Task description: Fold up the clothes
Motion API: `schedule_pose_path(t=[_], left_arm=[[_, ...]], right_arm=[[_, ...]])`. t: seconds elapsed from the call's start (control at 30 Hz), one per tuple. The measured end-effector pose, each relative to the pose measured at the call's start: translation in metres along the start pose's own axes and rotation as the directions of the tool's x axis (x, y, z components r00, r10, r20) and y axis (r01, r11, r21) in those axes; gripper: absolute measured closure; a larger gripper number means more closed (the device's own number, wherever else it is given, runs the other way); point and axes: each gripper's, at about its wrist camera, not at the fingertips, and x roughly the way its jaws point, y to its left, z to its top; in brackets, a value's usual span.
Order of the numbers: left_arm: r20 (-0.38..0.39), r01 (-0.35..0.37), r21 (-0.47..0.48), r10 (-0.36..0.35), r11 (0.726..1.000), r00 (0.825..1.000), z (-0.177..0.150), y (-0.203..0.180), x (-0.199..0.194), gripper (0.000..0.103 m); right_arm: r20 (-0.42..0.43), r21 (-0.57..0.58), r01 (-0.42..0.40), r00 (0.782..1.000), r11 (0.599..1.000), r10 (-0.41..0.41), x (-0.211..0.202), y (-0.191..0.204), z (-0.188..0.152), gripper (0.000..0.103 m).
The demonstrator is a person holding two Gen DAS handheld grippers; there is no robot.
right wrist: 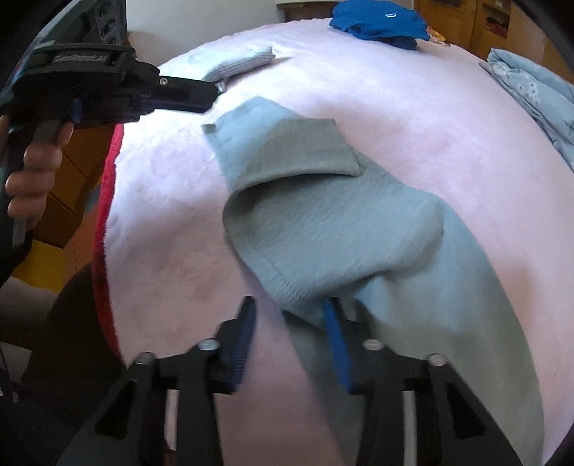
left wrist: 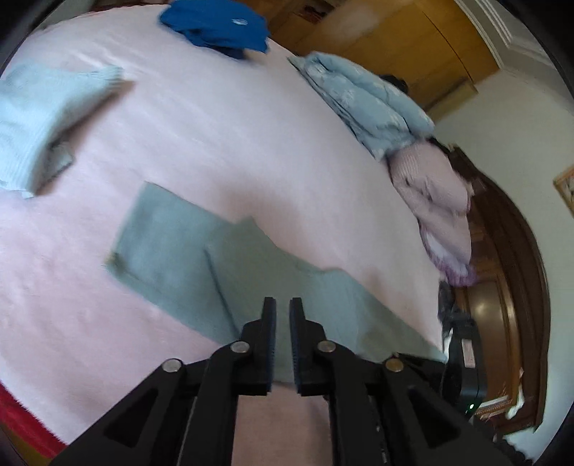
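Right tongs spread beside ribbed sage garment.

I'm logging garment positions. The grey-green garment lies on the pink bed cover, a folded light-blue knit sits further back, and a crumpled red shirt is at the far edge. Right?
One detail is off: the crumpled shirt at the far edge is bright blue, not red, as the right wrist view shows. The grey-green garment does lie on the pink bed cover, with the folded light-blue knit further back.
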Motion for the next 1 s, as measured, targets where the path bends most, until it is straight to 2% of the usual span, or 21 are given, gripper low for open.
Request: schedule_pose_path(t=[0.07, 0.17, 0.27, 0.33, 0.47, 0.57, 0.63, 0.67, 0.7, 0.77, 0.83, 0.9, 1.0], left_arm=[[-0.031, -0.029, 0.09, 0.032, 0.996, 0.999, -0.005, -0.018, 0.015, 0.089], [-0.065, -0.117, 0.222, 0.134, 0.968, 0.989, -0.012, -0.045, 0.037, 0.081], [-0.045, -0.255, 0.351, 0.289, 0.901, 0.956, -0.02, -0.067, 0.054, 0.071], [-0.036, -0.303, 0.408, 0.347, 0.861, 0.937, -0.025, -0.075, 0.064, 0.071], [-0.067, -0.337, 0.421, 0.399, 0.842, 0.914, -0.023, -0.073, 0.083, 0.071], [-0.087, -0.333, 0.429, 0.406, 0.84, 0.91, -0.02, -0.07, 0.095, 0.071], [-0.071, -0.345, 0.453, 0.419, 0.822, 0.905, -0.019, -0.072, 0.098, 0.073], [-0.072, -0.35, 0.447, 0.423, 0.823, 0.903, -0.017, -0.071, 0.098, 0.09], [-0.086, -0.34, 0.418, 0.409, 0.842, 0.908, -0.014, -0.068, 0.097, 0.1], [-0.094, -0.315, 0.335, 0.364, 0.888, 0.927, -0.008, -0.059, 0.088, 0.101], [-0.077, -0.302, 0.262, 0.331, 0.917, 0.94, -0.001, -0.049, 0.073, 0.101], [-0.048, -0.281, 0.198, 0.295, 0.939, 0.954, 0.004, -0.041, 0.056, 0.101], [0.017, -0.232, 0.1, 0.231, 0.968, 0.973, 0.014, -0.027, 0.024, 0.101]], right_arm=[[-0.004, 0.006, -0.001, 1.0, 1.0, 0.001, 0.007, -0.002, 0.001, 0.077], [0.005, 0.024, -0.016, 1.0, 1.0, 0.016, 0.008, -0.007, 0.0, 0.08], [0.015, 0.042, -0.031, 0.999, 0.999, 0.03, 0.008, -0.012, -0.002, 0.081], [0.021, 0.054, -0.041, 0.999, 0.998, 0.04, 0.008, -0.015, -0.002, 0.081], [0.035, 0.081, -0.068, 0.997, 0.994, 0.065, 0.009, -0.021, -0.004, 0.081], [0.044, 0.093, -0.085, 0.996, 0.992, 0.081, 0.007, -0.027, -0.005, 0.081], [0.047, 0.098, -0.094, 0.995, 0.991, 0.09, 0.009, -0.027, -0.004, 0.081], [0.049, 0.1, -0.099, 0.994, 0.99, 0.095, 0.009, -0.027, -0.005, 0.081], [0.051, 0.101, -0.104, 0.994, 0.989, 0.099, 0.008, -0.027, -0.005, 0.081], [0.056, 0.106, -0.115, 0.992, 0.988, 0.109, 0.008, -0.028, -0.005, 0.081], [0.062, 0.114, -0.118, 0.992, 0.986, 0.112, 0.006, -0.031, -0.004, 0.086], [0.069, 0.122, -0.122, 0.991, 0.985, 0.114, 0.005, -0.033, -0.004, 0.092], [0.099, 0.137, -0.137, 0.987, 0.981, 0.125, -0.004, -0.035, -0.001, 0.094]])
